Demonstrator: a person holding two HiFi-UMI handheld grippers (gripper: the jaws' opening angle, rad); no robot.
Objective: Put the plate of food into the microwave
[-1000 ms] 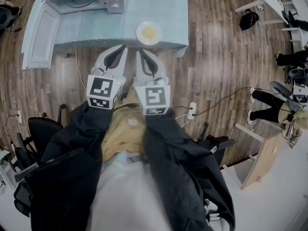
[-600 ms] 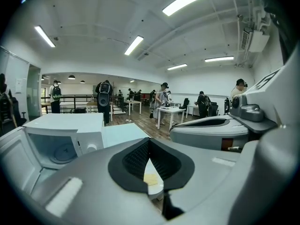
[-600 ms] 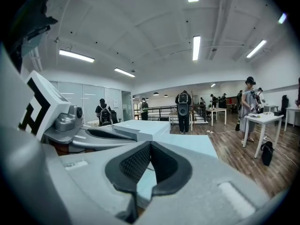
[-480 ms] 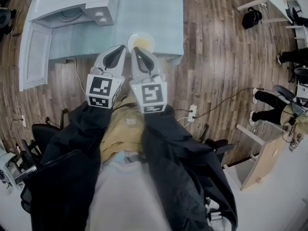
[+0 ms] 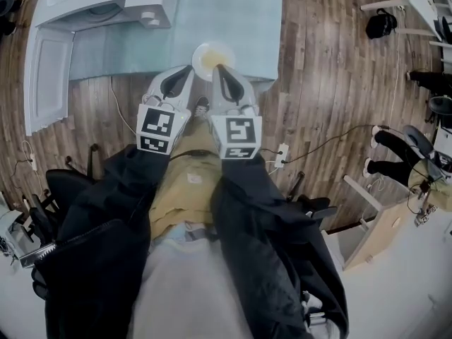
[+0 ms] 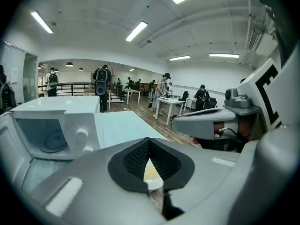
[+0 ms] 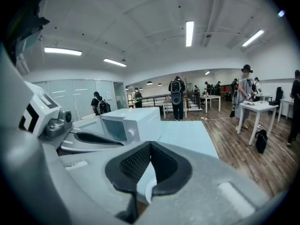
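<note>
**Plate dead ahead of both grippers, right one nearer**

The plate of food [image 5: 212, 54] sits at the near edge of the table [image 5: 244, 13], not yet in the microwave [image 5: 106, 6]. The microwave stands well off to the plate's far left, with its door [image 5: 44, 76] swung open. The right gripper [image 5: 219, 68] has its jaws closed on nothing, and its tip overlaps the plate's near rim in the head view; we can't tell if it touches. The left gripper [image 5: 188, 69] is also closed and empty, just beside the plate's near-left rim. The plate is round, so there's no axis to align. We judge the jaws must open first, then the carry goes left.
</note>
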